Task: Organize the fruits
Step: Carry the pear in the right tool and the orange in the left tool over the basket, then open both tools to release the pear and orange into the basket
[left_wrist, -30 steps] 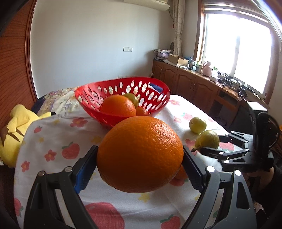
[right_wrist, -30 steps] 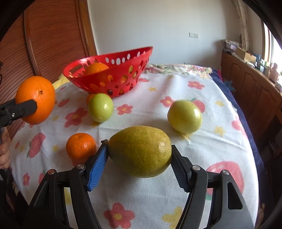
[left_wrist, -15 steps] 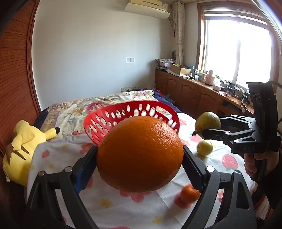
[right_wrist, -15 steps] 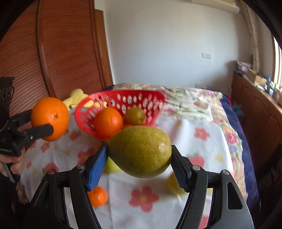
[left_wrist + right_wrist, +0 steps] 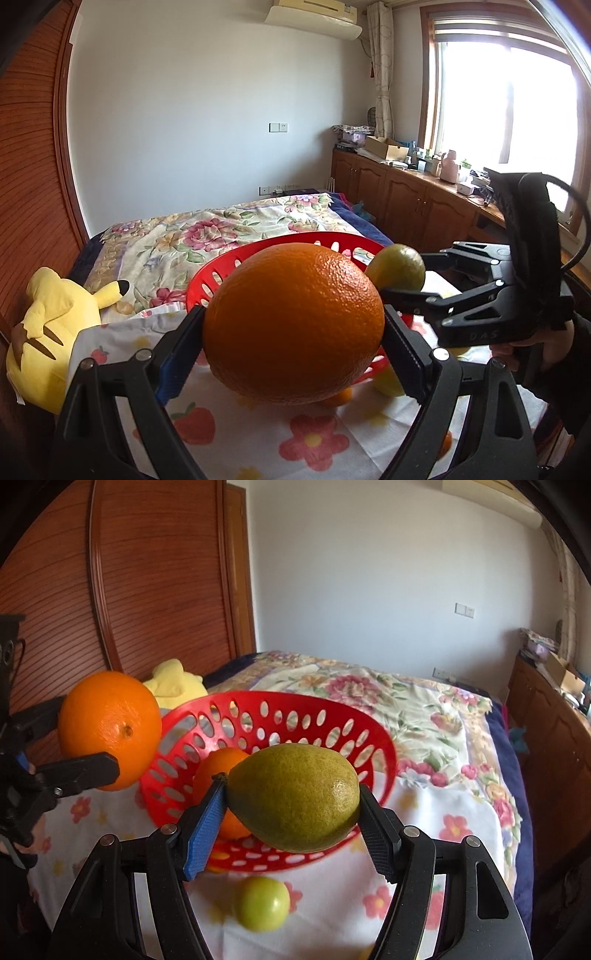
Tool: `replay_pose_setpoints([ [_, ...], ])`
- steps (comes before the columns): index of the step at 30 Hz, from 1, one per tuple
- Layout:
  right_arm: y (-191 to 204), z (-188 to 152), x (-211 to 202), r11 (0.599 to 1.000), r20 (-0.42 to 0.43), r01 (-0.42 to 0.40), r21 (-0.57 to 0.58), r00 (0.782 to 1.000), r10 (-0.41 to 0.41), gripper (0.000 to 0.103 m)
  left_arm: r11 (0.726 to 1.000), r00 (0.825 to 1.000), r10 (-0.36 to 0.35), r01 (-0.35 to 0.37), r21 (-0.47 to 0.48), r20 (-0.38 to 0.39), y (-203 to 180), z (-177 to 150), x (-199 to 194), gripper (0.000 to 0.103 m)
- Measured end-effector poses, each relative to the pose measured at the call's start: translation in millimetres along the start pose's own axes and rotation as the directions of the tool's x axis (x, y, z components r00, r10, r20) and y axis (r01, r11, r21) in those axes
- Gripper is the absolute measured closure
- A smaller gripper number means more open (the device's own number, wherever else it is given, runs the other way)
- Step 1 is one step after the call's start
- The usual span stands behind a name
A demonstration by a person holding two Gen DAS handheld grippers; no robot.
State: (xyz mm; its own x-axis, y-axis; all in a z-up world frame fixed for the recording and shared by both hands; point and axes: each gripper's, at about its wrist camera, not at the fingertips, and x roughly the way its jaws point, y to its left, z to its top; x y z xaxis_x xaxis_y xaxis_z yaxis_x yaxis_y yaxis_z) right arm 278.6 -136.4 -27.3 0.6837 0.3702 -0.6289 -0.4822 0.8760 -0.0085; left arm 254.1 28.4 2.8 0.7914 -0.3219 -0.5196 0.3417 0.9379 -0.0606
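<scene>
Fruit in both grippers: big orange (image 5: 293,328) clamped in left gripper (image 5: 293,332), green pear (image 5: 293,797) pinched in right gripper (image 5: 291,805), both held above red basket (image 5: 325,716). Another orange (image 5: 218,764) inside basket. Small green fruit (image 5: 262,902) on flowered cloth (image 5: 454,823) near front edge.

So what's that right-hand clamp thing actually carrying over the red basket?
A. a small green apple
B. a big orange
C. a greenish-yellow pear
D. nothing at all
C: in the right wrist view the right gripper has its jaws pressed on both ends of the greenish-yellow pear, in front of the red basket; the big orange sits in the left gripper.
</scene>
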Motion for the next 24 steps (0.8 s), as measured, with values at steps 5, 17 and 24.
replay_pose_setpoints([
  [5,-5,0,22,1.0,-0.034,-0.011,-0.002,0.999,0.011,0.032,1.0,1.0,0.008,-0.008,-0.011,-0.016,7,4,16,0.013],
  [17,-14,0,41,0.999,-0.063,-0.035,-0.008,0.997,0.034,0.031,1.0,0.999,0.026,-0.026,0.003,-0.044,12,21,48,0.013],
  [24,-15,0,42,0.999,-0.054,-0.039,-0.01,0.998,0.038,0.032,0.999,0.997,0.036,-0.036,0.0,-0.064,15,27,66,0.013],
])
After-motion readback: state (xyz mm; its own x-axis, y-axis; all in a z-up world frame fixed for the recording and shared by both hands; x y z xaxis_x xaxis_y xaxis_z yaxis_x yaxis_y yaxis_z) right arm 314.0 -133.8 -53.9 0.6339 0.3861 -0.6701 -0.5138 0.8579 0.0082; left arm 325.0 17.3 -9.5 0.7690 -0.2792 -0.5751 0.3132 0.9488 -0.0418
